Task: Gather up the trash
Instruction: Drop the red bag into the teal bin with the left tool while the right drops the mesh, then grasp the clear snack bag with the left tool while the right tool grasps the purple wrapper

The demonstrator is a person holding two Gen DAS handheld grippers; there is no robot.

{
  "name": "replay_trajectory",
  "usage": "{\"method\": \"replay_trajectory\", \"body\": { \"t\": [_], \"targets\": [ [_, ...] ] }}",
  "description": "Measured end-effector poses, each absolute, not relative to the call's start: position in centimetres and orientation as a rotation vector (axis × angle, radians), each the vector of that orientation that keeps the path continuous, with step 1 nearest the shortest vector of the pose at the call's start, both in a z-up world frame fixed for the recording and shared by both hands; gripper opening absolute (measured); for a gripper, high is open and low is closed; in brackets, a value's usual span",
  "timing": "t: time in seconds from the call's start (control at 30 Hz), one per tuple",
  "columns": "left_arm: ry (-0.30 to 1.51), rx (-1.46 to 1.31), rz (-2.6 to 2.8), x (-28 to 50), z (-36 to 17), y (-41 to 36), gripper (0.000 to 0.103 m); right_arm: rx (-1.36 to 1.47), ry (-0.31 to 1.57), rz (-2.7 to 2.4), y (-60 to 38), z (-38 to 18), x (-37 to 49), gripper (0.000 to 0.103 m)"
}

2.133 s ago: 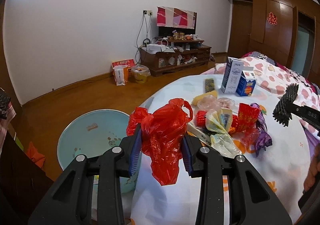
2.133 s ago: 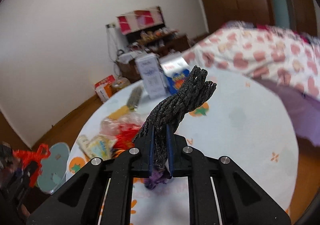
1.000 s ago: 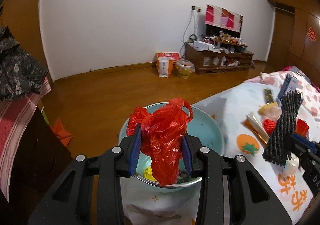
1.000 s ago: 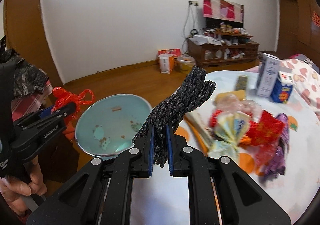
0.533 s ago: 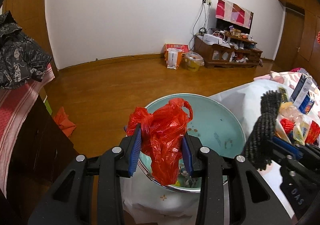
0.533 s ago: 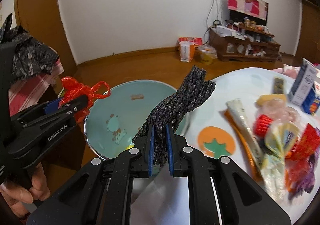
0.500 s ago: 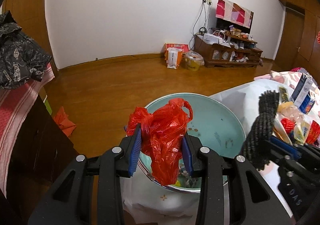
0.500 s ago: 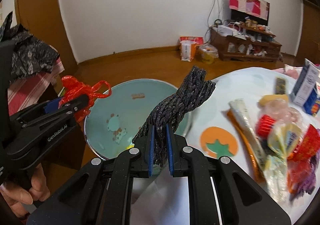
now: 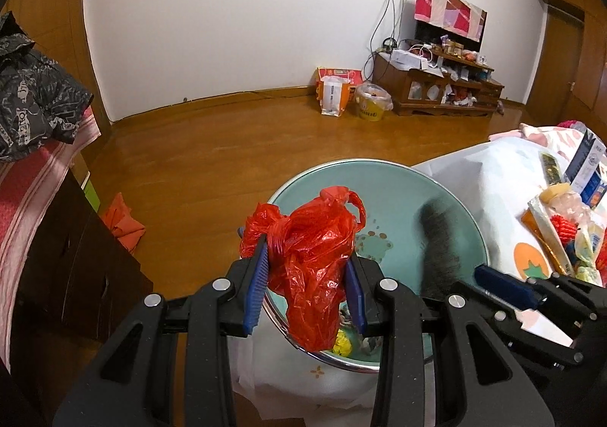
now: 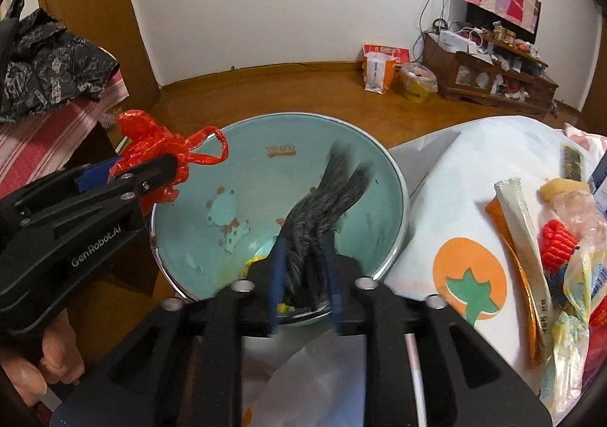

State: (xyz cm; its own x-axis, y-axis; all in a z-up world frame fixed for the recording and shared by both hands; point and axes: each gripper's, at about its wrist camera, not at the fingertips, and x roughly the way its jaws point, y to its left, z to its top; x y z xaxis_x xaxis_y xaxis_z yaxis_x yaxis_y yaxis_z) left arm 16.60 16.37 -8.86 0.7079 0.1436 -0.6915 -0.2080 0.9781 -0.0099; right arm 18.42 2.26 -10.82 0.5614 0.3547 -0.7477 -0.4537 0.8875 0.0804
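Left claw (image 9: 306, 277) pinching a crumpled red plastic bag (image 9: 309, 260), blue pads pressed into both sides of it, held over the near rim of the teal enamel basin (image 10: 383, 169). Right claw (image 10: 303, 275) right above that same basin, jaws opening, with a dark bundle of black cord (image 10: 322, 210) between them, motion-blurred and looking loose from the pads. Some yellow scraps visible down in the basin bottom. Basin sitting at the edge of the table (image 10: 436, 169) with the white cloth and orange fruit print. More wrappers (image 10: 531, 237) piled on the table to the right, well apart from both claws.
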Motion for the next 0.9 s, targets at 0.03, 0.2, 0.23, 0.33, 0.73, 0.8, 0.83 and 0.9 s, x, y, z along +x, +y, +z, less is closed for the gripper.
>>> {"method": "replay_trajectory", "body": {
  "t": [0.03,0.2,0.23,0.33,0.73,0.8,0.83,0.9],
  "targets": [
    [0.762,-0.089,0.195,16.7,-8.8,16.2,0.036,-0.123,0.844,0.474,2.2,-10.8,18.4,0.029],
    [0.766,-0.08,0.19,16.8,-8.9,15.8,0.036,-0.089,0.828,0.451,1.2,-10.1,18.2,0.029],
    [0.767,-0.077,0.188,16.9,-8.9,15.6,0.036,-0.083,0.823,0.444,0.8,-9.9,18.1,0.029],
    [0.767,-0.071,0.183,16.9,-8.9,15.4,0.037,-0.074,0.801,0.412,-0.1,-9.4,17.6,0.029],
    [0.756,0.011,0.223,16.5,-8.3,13.8,0.081,-0.008,0.625,0.253,-5.5,-6.7,13.9,0.085],
    [0.745,0.016,0.221,16.1,-7.8,13.3,0.084,0.007,0.576,0.227,-6.5,-6.1,13.0,0.097],
    [0.741,0.023,0.221,15.9,-7.5,13.0,0.086,0.011,0.559,0.208,-7.1,-5.9,12.7,0.098],
    [0.729,0.037,0.22,15.4,-7.1,12.3,0.091,0.009,0.544,0.156,-8.2,-5.5,12.3,0.098]
  ]
}}
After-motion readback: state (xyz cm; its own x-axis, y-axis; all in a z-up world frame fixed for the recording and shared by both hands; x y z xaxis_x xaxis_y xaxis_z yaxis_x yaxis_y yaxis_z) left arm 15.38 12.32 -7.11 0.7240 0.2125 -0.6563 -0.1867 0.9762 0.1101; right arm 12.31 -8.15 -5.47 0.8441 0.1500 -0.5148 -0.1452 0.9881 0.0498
